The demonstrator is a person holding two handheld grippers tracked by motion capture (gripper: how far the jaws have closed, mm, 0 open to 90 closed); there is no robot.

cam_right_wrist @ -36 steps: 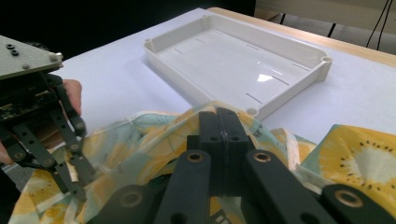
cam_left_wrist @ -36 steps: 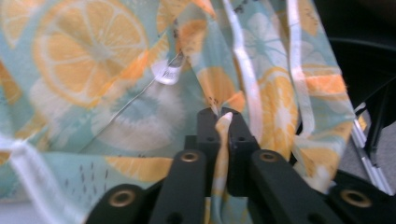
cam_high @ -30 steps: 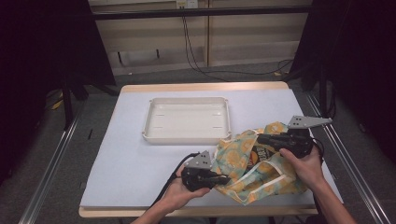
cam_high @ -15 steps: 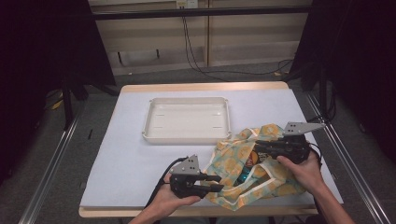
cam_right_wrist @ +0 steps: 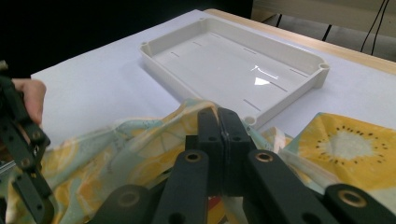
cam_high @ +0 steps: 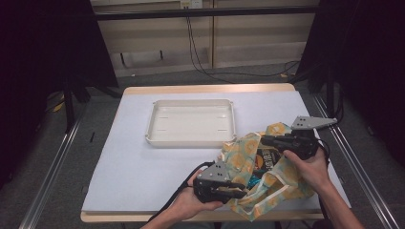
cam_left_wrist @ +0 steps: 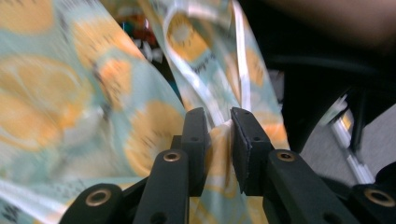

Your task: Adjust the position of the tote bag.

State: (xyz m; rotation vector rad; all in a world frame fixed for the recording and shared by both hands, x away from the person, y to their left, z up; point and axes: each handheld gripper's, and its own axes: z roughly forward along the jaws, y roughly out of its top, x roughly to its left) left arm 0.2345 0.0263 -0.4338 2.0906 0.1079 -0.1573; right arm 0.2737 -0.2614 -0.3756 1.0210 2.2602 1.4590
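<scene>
1. The left tool (cam_high: 241, 191) has a fold of the fruit-print bag (cam_high: 239, 155) between its jaws, which have just been opening; a gap shows beside the cloth in the left gripper view, so the hold looks loose. The risk, as judged here: the edge slips out and the mouth of the bag falls shut
2. The bag lies crumpled at the near right of the worktop (cam_high: 124, 157), just beside the white tray (cam_high: 191, 140); a dark snack packet (cam_high: 266, 160) shows inside it
3. The right tool (cam_high: 268, 140) is clamped tight on the bag's far rim. If the two hands pull apart too hard, the thin cloth could tear free or the packet could tip out
4. Count: one tray, one bag, one visible packet, two tools
</scene>
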